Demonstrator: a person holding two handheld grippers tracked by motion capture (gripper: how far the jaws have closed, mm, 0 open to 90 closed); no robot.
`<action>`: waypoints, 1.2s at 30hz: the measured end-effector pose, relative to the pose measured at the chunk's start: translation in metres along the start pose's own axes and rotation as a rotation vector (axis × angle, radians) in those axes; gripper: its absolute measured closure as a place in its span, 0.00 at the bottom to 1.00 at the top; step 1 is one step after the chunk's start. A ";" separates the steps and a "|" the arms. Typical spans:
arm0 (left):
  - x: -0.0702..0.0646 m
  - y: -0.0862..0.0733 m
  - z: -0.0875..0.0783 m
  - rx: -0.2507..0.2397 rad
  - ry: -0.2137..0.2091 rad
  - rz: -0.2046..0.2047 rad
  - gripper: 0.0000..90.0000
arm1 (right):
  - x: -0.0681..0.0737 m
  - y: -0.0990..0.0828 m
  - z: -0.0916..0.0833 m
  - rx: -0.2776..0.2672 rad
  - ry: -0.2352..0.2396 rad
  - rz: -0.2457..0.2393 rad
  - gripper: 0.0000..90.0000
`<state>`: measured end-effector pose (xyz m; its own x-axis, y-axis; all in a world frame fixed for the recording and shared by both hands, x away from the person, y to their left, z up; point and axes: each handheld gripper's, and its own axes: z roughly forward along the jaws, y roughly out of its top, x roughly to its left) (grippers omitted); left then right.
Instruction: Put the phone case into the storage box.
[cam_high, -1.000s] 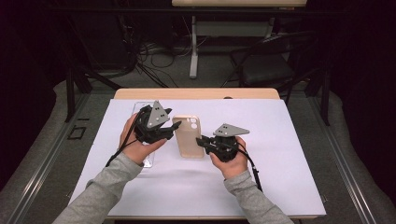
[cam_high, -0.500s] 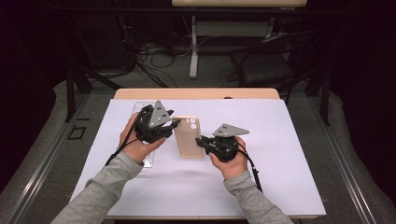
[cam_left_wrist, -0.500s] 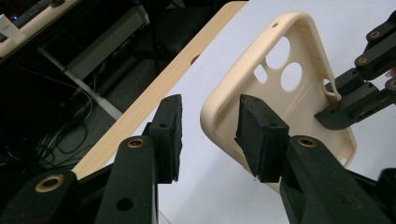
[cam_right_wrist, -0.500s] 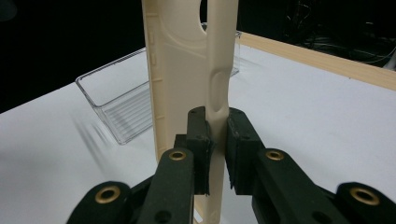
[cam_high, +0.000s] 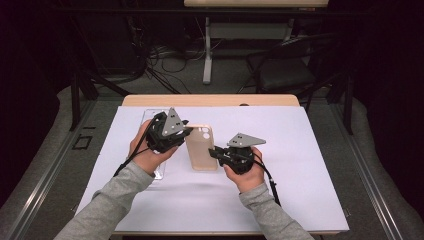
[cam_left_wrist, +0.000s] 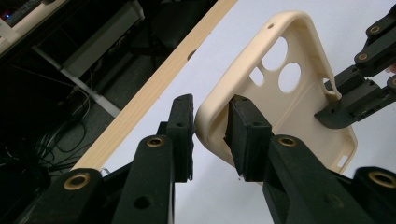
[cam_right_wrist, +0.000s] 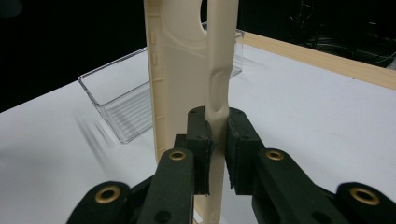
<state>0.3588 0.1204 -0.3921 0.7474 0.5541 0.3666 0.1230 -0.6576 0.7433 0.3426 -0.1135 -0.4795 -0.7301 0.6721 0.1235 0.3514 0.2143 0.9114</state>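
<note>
I am holding a beige phone case off the white table between two grippers, a little left of the middle and nearer the far edge than the near one. My right gripper is clamping one long side wall of the case; in the right gripper view its two black pads are pressing that wall from both sides, so the case is standing up from the jaws like a post. I am judging that this grip is the anchor, keeping the case steady while the other hand takes hold.

My left gripper is working at the camera-hole end. Its jaws have just been closing, and in the left gripper view they are straddling the rounded corner of the case, one pad outside the wall and one inside the shell. The inner pad is resting against the wall; a thin gap is showing at the outer pad, so I am reading this as narrow and about to bite, not yet a full grip.

A clear plastic tray is lying by the table's far left corner, behind my left hand. With a hold at two places, the soft case is probably being readied for turning or carrying, perhaps toward that tray.
</note>
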 end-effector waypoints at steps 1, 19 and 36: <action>0.000 0.000 0.000 0.002 -0.001 0.000 0.81 | 0.000 0.000 0.000 0.001 0.000 -0.001 0.90; 0.003 0.002 -0.003 0.012 -0.009 0.030 0.87 | 0.000 0.000 -0.001 -0.005 0.005 0.011 0.90; 0.006 0.005 -0.003 0.010 -0.023 0.084 0.88 | -0.001 0.000 0.000 -0.012 0.014 0.027 0.90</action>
<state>0.3622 0.1216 -0.3842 0.7701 0.4853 0.4140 0.0660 -0.7062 0.7049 0.3435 -0.1148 -0.4795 -0.7285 0.6677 0.1532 0.3640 0.1879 0.9122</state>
